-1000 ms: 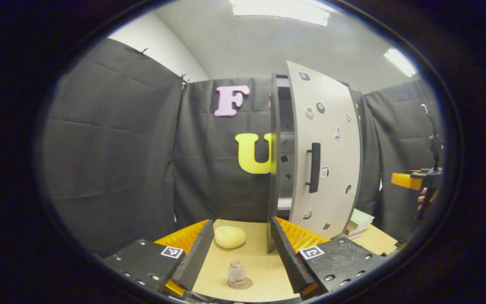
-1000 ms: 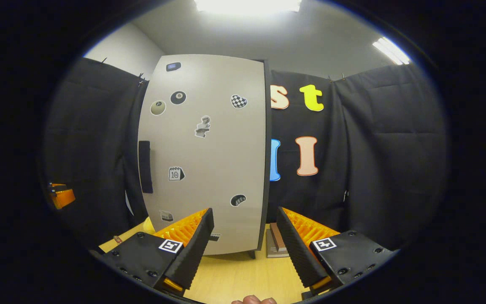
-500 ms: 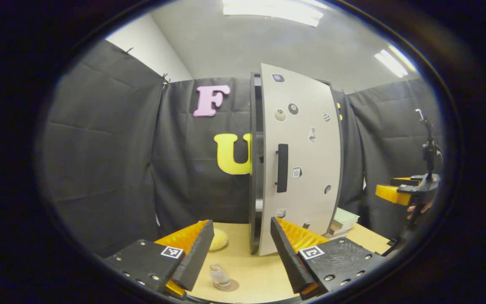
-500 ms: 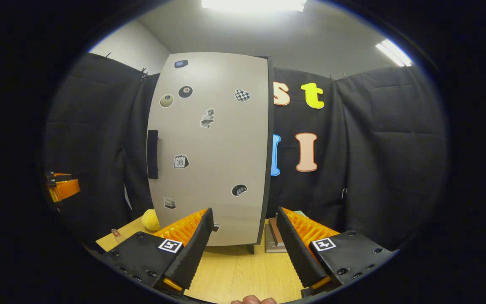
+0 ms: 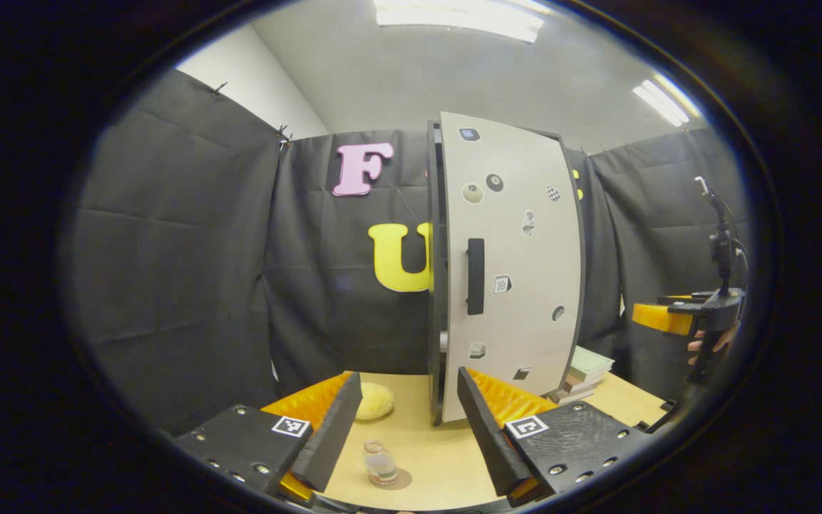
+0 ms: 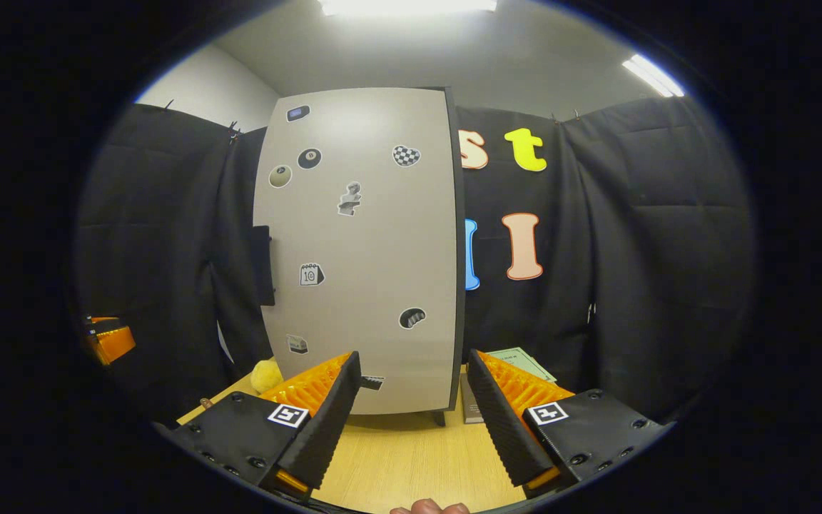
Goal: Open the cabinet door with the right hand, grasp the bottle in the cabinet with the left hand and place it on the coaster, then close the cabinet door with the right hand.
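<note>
A small clear bottle [image 5: 380, 462] stands upright on a round brown coaster [image 5: 398, 479] on the table, low between my left gripper's fingers and apart from them. My left gripper [image 5: 404, 428] is open and holds nothing. The pale cabinet door [image 5: 511, 264], with stickers and a black handle [image 5: 475, 277], lies almost flush with the cabinet, leaving only a thin dark gap at its handle side. In the right gripper view the same door [image 6: 361, 250] faces me, its handle [image 6: 262, 265] at its left edge. My right gripper [image 6: 411, 407] is open, short of the door and touching nothing.
A yellow lump [image 5: 374, 401] lies on the wooden table [image 5: 447, 457] behind the bottle. Stacked books [image 5: 582, 371] sit to the right of the cabinet. The right gripper [image 5: 668, 318] hangs at the far right, held by a hand. The left gripper [image 6: 108, 341] shows at the left edge.
The door has swung from ajar to almost flush with the cabinet. The right gripper has drawn back a little from it. The bottle has stayed on the coaster.
</note>
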A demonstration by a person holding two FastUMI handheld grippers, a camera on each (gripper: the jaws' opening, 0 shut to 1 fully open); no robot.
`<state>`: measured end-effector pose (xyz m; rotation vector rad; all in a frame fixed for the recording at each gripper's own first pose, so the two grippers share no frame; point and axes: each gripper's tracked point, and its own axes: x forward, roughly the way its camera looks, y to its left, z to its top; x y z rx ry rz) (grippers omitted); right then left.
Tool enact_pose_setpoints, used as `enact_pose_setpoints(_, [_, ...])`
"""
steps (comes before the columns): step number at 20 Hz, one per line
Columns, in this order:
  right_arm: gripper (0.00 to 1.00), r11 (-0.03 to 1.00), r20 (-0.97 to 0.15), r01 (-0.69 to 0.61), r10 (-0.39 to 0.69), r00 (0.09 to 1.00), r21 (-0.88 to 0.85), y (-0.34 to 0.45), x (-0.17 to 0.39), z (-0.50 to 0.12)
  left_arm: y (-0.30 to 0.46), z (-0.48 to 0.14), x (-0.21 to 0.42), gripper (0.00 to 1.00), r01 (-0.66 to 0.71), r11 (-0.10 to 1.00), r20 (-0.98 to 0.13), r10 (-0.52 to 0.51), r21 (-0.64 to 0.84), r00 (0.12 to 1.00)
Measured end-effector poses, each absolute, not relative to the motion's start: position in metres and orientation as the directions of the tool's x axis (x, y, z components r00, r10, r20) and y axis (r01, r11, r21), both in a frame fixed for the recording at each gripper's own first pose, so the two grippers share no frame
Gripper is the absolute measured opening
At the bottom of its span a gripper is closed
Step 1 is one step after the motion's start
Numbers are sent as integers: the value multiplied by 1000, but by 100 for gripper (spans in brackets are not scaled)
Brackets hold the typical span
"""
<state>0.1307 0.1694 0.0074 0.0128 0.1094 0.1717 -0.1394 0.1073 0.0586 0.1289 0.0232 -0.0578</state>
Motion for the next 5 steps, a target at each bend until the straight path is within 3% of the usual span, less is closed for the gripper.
enact_pose_setpoints(4, [90, 985, -111, -169, 173, 979, 46, 172, 134, 8, 120, 52, -148, 81, 29, 995, -31, -26, 100, 999])
enact_pose_setpoints(5, [96, 985, -110, -168, 172, 979, 49, 172, 135, 8, 120, 50, -148, 81, 23, 995, -32, -20, 95, 999])
